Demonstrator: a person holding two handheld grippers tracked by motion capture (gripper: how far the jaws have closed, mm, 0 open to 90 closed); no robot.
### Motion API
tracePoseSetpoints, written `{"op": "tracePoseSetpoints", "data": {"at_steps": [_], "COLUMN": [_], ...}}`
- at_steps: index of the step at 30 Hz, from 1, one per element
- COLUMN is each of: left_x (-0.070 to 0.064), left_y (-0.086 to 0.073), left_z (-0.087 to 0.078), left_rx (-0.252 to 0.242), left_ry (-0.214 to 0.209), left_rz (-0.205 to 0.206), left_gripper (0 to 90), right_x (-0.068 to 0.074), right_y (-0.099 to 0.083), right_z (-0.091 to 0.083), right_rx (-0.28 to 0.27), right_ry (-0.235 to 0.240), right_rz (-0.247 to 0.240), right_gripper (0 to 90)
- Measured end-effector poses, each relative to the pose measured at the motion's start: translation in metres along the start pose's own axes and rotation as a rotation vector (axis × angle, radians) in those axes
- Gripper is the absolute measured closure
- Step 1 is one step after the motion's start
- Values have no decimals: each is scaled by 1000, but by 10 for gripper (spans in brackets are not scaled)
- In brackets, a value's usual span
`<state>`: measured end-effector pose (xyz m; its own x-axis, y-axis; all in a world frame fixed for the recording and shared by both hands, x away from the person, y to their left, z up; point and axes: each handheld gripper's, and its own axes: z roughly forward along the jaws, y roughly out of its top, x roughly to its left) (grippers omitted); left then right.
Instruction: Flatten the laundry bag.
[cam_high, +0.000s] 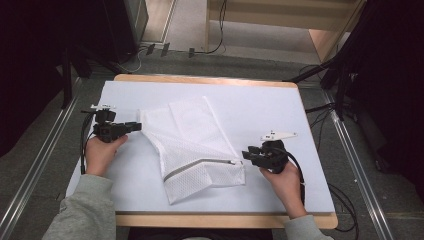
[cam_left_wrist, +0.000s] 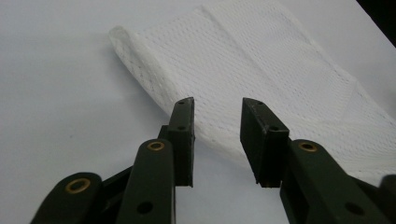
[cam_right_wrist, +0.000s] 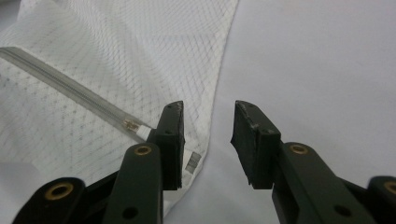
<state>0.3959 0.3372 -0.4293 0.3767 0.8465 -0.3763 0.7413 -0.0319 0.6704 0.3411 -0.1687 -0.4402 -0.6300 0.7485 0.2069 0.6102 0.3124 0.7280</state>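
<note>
Mesh laundry bag (cam_high: 192, 147) lies folded mid-table, zipper (cam_right_wrist: 70, 91) across it. Left gripper (cam_high: 136, 127) gapes at the bag's far-left corner, right gripper (cam_high: 247, 155) gapes beside the zipper's end, both empty. Risk: thin slippery mesh could slide free, or jaws catch one layer only

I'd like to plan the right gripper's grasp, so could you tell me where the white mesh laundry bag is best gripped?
Probably at the near right corner of the mesh laundry bag, beside the zipper end. The right gripper is open with the bag's edge between its jaws; coming in from the right, low along the table, suits the flat fabric.
</note>
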Motion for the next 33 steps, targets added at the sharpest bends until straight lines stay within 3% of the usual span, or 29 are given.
{"op": "tracePoseSetpoints", "data": {"at_steps": [11,17,22,33], "left_x": [-16,-23,-31,-52], "left_y": [-12,-18,-24,-35], "left_z": [-5,-6,-8,-5], "left_rx": [37,58,61,85], "left_ry": [2,5,2,-8], "left_rz": [30,43,52,84], "left_gripper": [546,496,485,474], "right_x": [-5,-7,-10,-14], "right_y": [12,20,29,47], "right_z": [27,41,55,82], "right_rx": [20,33,41,49], "right_ry": [-1,0,8,6], "right_rz": [-26,-13,5,-12], "right_gripper": [630,629,630,630]}}
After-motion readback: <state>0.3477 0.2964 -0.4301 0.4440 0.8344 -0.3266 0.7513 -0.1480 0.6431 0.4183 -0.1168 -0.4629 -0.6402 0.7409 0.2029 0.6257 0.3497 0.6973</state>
